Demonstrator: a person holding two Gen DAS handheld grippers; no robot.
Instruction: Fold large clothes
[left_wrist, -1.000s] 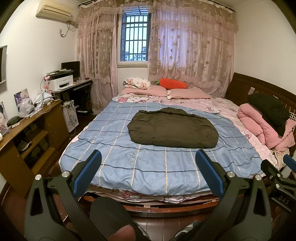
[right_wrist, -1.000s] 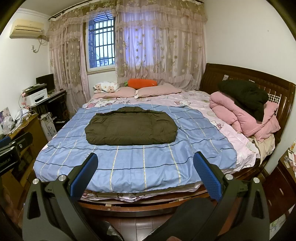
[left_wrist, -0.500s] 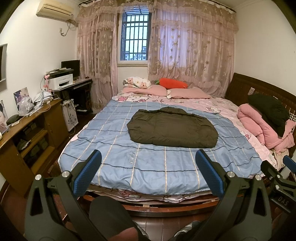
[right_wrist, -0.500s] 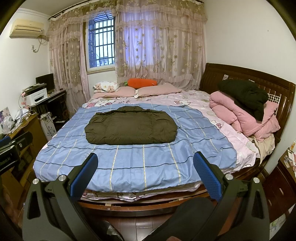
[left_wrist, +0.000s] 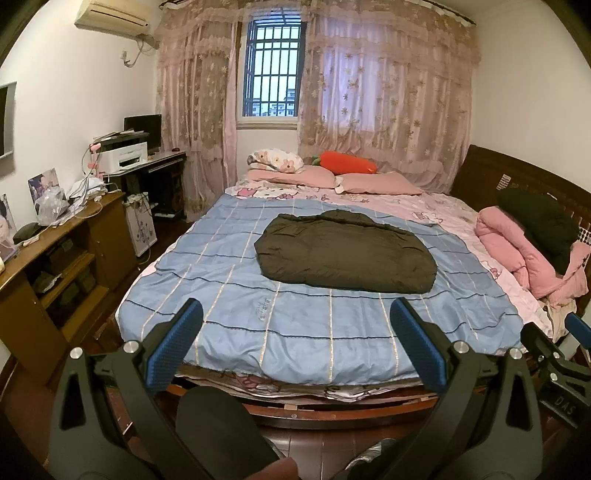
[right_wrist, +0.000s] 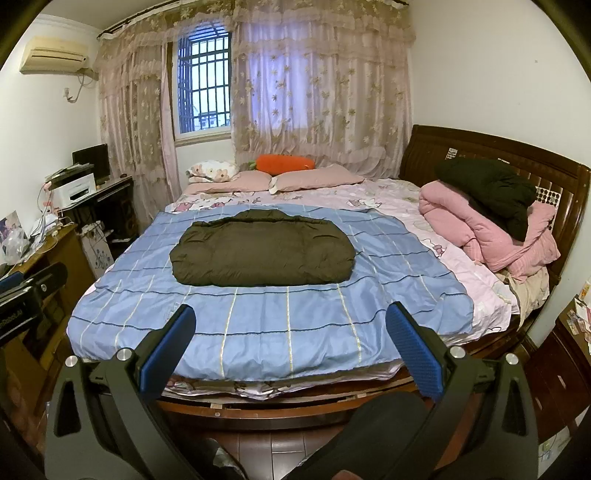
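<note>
Garment: a dark olive padded jacket (left_wrist: 345, 254) lies flat in the middle of the blue checked quilt (left_wrist: 295, 325) that covers the near half of the bed; in the right wrist view the same jacket (right_wrist: 262, 253) sits well beyond the fingertips.
Shape now: it reads as a broad, rounded bundle, the collar edge on the far side, and it looks already folded in on itself; no sleeves show.
Left gripper (left_wrist: 295, 341): jaws wide apart, empty, held out over the foot of the bed and well short of the jacket.
Right gripper (right_wrist: 291, 345): likewise spread wide and holding nothing, beside the left one, also well apart from the jacket.
Likely handling: puffy and soft, probably light for its bulk; the filling should spring back, so a fold would need pressing down.
Surface: the shell looks smooth and may slip between the blue pads (right_wrist: 413, 347).
Where to grip: judged best at the two near corners of the lower edge, pinching shell and padding together, one gripper to each corner.
Risk: a shallow pinch could catch the quilt beneath as well.
Other clothes: a second dark garment (right_wrist: 491, 192) rests on a pink comforter (right_wrist: 480, 236) by the headboard.
</note>
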